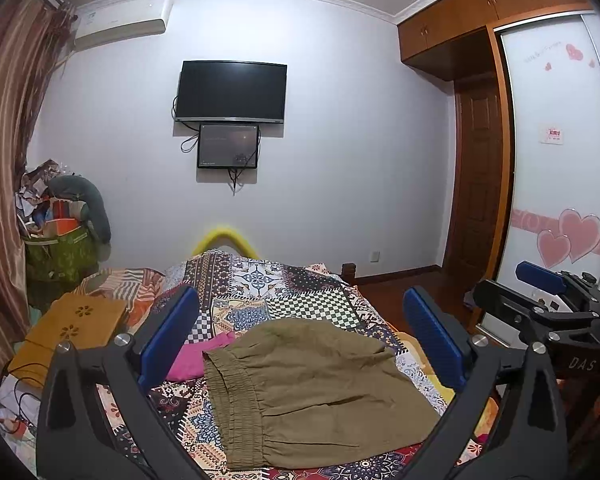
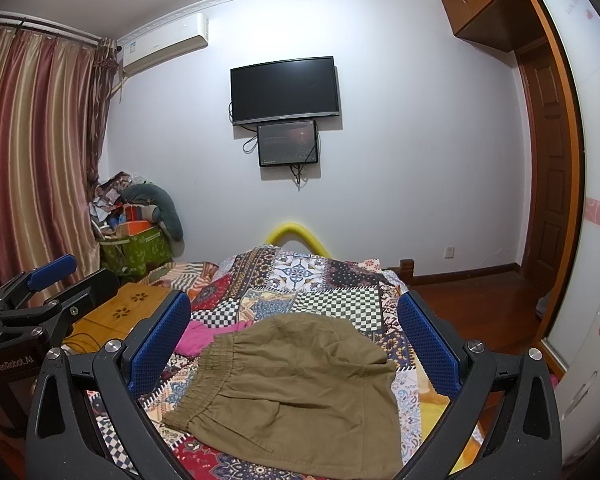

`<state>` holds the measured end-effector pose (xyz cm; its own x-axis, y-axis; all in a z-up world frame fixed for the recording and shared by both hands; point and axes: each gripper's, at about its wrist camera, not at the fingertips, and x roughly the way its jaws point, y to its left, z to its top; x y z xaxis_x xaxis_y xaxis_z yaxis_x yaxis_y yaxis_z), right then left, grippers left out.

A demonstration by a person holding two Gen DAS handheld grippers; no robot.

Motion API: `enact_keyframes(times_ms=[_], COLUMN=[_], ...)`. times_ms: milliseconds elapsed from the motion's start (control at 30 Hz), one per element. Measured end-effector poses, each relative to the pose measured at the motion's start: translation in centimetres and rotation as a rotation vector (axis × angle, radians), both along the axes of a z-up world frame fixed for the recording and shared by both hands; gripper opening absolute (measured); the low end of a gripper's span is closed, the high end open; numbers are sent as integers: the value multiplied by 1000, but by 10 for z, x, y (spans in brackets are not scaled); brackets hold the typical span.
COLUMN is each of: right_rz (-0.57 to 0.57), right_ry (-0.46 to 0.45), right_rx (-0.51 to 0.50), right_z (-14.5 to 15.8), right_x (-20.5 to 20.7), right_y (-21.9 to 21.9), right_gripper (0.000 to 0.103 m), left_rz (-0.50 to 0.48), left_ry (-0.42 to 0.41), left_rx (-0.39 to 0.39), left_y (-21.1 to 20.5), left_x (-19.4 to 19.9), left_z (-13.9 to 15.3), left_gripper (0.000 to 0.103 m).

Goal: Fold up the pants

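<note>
Blue pads of the left gripper [image 1: 300, 344] stand wide apart in the left wrist view, with nothing between them, and the whole claw is lifted above the bed. It is the same for the right gripper [image 2: 296, 344] in its own view: the jaws are spread and hold nothing. Each gripper can be seen at the edge of the other's picture, so they are side by side and well apart from the cloth.

Below and ahead of both claws lie the olive pants [image 1: 316, 392], on the patchwork bedcover [image 1: 308, 300]. They look already folded to a short, compact shape: the elastic waistband [image 1: 236, 404] runs along the left side, and the far edge is rounded, like a fold. A pink garment [image 1: 196, 360] lies just beside the waistband, touching or nearly touching it. Further to the left stands a small wooden lap table [image 1: 84, 320].

My judgement is that the folding is at its end or close to it. If one more fold is wanted, both grippers must go down to the near edge, pinch its two corners and bring them over toward the far edge, without catching the pink garment.
</note>
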<state>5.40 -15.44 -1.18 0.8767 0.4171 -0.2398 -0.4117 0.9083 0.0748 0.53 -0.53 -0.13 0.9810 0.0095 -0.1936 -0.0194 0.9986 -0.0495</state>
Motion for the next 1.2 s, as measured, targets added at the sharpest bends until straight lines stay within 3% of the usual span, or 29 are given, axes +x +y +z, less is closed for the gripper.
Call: enact_keyframes(times_ms=[667, 1033, 1200], right_rz=[-10, -116, -170], right_ry=[20, 183, 253], right_rx=[-10, -60, -120], right_z=[-10, -59, -86], right_x=[6, 61, 86], right_y=[3, -16, -31], right_gripper=[103, 103, 103], left_rz=[18, 53, 116], left_ry=[17, 212, 298], left_rx=[3, -34, 6], left_y=[4, 47, 72], left_x=[8, 72, 106], left_z=[-8, -53, -81], left_gripper=[103, 103, 103])
